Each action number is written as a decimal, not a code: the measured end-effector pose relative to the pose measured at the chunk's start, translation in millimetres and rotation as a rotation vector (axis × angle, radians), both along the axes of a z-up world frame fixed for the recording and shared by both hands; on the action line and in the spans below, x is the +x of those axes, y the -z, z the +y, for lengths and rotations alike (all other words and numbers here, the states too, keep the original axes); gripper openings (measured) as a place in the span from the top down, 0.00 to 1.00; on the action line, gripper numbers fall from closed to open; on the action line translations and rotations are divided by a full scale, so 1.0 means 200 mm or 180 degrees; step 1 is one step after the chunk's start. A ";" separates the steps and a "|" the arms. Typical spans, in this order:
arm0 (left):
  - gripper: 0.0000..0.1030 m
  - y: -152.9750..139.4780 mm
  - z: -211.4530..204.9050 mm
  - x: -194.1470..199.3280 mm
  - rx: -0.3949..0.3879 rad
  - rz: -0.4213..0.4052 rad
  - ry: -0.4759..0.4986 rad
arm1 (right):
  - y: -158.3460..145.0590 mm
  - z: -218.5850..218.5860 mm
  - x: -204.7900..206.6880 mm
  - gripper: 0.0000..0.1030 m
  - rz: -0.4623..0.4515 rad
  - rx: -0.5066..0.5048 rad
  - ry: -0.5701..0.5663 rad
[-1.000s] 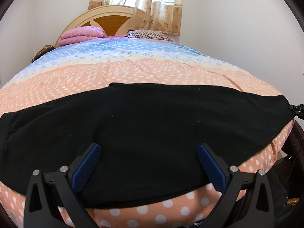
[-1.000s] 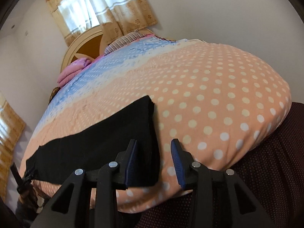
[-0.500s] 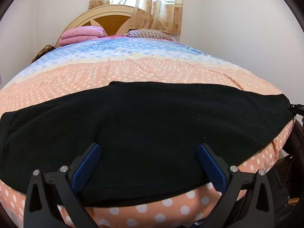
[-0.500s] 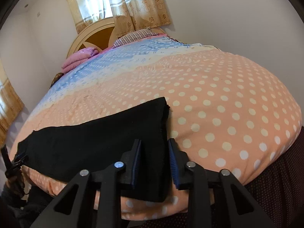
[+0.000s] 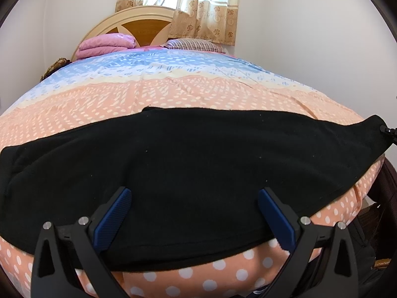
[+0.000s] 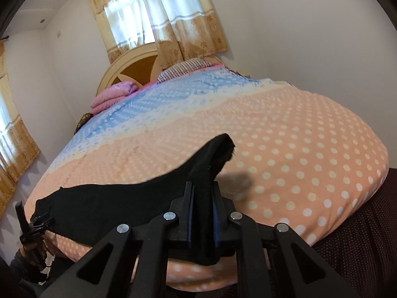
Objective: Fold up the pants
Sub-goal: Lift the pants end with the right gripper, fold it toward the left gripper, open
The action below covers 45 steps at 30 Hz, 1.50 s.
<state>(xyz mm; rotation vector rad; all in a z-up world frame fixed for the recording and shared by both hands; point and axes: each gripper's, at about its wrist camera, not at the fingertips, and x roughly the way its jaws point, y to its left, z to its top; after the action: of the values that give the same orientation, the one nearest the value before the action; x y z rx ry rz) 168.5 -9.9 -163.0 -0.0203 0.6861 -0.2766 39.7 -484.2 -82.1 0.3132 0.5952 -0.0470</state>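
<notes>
Bedroom scene, a wide bed point(image 5: 153, 94) in peach polka dots and blue bands carrying the whole job, and across its near edge lie the black pants point(image 5: 188, 164), stretched out long and flat as one dark band. Over at the right gripper point(image 6: 202, 198) the action is on: its jaws are closing with one end of the pants caught between the blue pads, and that end peaks up off the cover ahead of the jaws, throwing a shadow on the dots just to their right. Everything to the left of those jaws lies flat on the bed. The left gripper point(image 5: 193, 213) hangs over the middle of the pants with its jaws spread wide, fabric showing in the gap and beyond both pads point(image 5: 113, 217), nothing pinched. So where does the fold stand? Barely opening, by my reading: one end is gripped and lifted, no layer has yet been carried over another, and the crosswise fold with any tidying remains. Past the pants, a pink folded blanket point(image 5: 106, 46) and a striped pillow point(image 5: 193, 44) sit by the rounded headboard point(image 5: 139, 22), curtains point(image 5: 198, 12) glowing behind.
</notes>
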 end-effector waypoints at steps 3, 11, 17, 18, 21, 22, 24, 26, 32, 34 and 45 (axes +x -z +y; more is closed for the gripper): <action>0.00 -0.01 0.02 0.00 -0.0091 0.0026 0.0011 | -0.06 0.09 -0.01 0.88 -0.0053 0.0024 -0.0069; 0.00 -0.04 0.00 -0.01 -0.0099 0.0010 0.0093 | -0.17 0.35 0.03 0.88 -0.0140 0.0058 -0.0324; 0.00 -0.04 -0.02 -0.01 -0.0100 -0.0003 0.0163 | -0.20 0.58 0.11 0.88 -0.0138 0.0015 -0.0597; 0.00 -0.04 -0.02 -0.02 -0.0108 -0.0003 0.0176 | -0.20 0.61 0.12 0.88 -0.0135 0.0011 -0.0630; 0.00 -0.04 -0.02 -0.03 -0.0135 -0.0010 0.0207 | -0.19 0.71 0.17 0.88 -0.0117 0.0001 -0.0725; 0.00 -0.05 -0.02 -0.03 -0.0142 -0.0013 0.0215 | -0.19 0.73 0.18 0.88 -0.0114 -0.0002 -0.0746; 0.00 -0.05 -0.01 -0.03 -0.0160 -0.0015 0.0226 | -0.19 0.80 0.22 0.88 -0.0092 -0.0003 -0.0804; 0.00 -0.05 -0.01 -0.04 -0.0182 -0.0012 0.0233 | -0.17 0.85 0.25 0.88 -0.0076 -0.0016 -0.0842; 0.00 -0.06 0.00 -0.04 -0.0227 -0.0017 0.0251 | -0.12 1.04 0.36 0.88 0.0015 -0.0067 -0.1007; 0.00 -0.06 0.00 -0.04 -0.0239 -0.0024 0.0250 | -0.10 1.10 0.39 0.88 0.0046 -0.0075 -0.1067; 0.00 -0.10 0.03 -0.06 -0.0318 -0.0072 0.0223 | 0.10 1.45 0.53 0.88 0.0305 -0.0235 -0.1435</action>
<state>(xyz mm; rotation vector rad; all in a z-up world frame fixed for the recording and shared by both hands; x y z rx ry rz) 157.3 -4.2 -142.9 -0.0884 0.6509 -0.3776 146.6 -195.0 -101.4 0.1003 0.7461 0.3507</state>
